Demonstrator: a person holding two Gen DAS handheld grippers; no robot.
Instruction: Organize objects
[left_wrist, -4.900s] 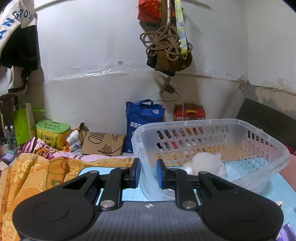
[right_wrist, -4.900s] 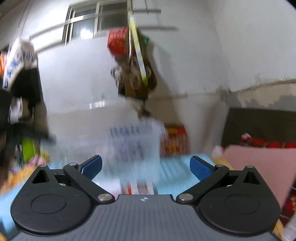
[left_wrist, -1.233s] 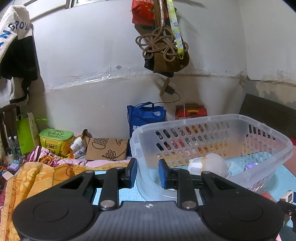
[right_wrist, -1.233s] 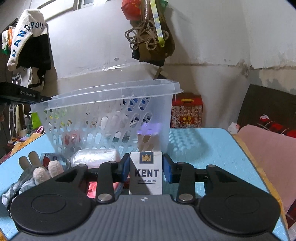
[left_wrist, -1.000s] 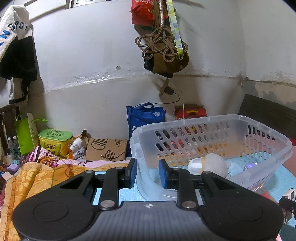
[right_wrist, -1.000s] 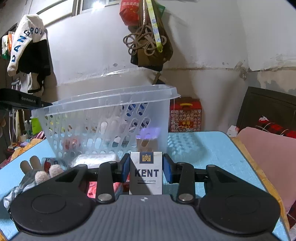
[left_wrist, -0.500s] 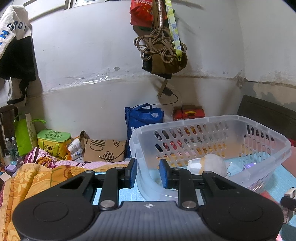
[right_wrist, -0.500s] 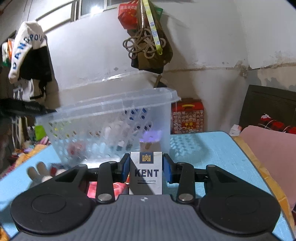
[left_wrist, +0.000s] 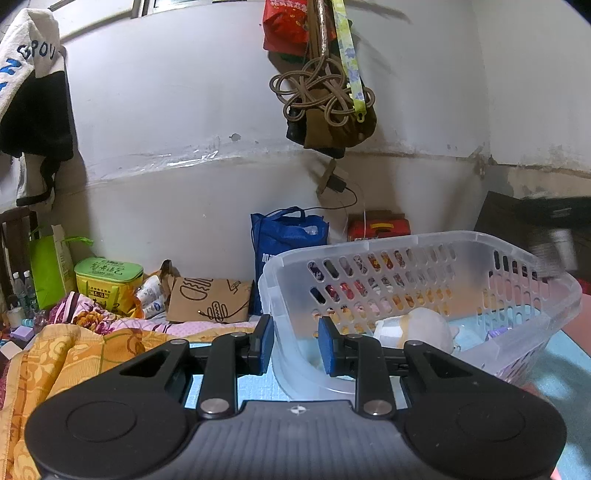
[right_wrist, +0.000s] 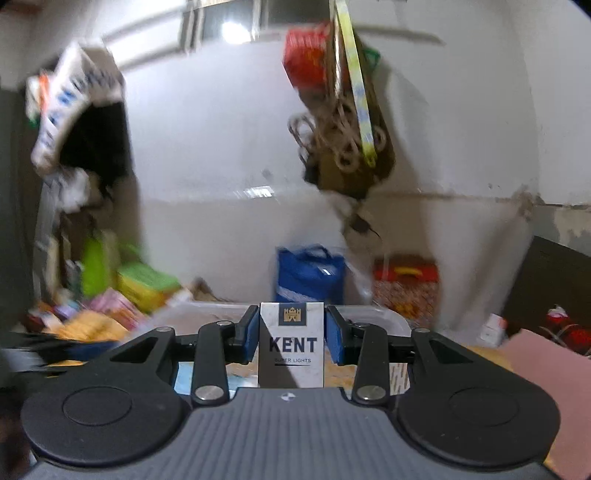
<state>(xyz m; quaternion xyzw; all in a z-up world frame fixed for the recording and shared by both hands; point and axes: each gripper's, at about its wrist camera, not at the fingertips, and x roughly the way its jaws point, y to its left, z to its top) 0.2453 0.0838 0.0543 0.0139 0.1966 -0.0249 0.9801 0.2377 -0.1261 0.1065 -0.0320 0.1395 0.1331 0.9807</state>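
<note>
A clear plastic basket (left_wrist: 406, 266) with slotted walls stands on the light blue mat. A white rounded object (left_wrist: 421, 326) and small items lie inside it. My left gripper (left_wrist: 295, 349) is shut on the basket's near left wall, one pad on each side. My right gripper (right_wrist: 291, 338) is shut on a white KENT cigarette pack (right_wrist: 291, 347), held upright above the basket's rim (right_wrist: 388, 317). The right wrist view is blurred. The right gripper also shows, blurred, over the basket's far right corner in the left wrist view (left_wrist: 554, 251).
An orange patterned blanket (left_wrist: 66, 354) lies left of the mat. A blue bag (left_wrist: 284, 243), a cardboard piece (left_wrist: 210, 301), a green box (left_wrist: 107, 277) and a red box (left_wrist: 380, 227) stand by the wall. Bags and rope (left_wrist: 325, 92) hang above. A pink cushion (right_wrist: 535, 362) lies right.
My right gripper has risen with the cigarette pack from table level beside the basket to above its rim, moving fast. The left gripper keeps its grip on the basket wall.
</note>
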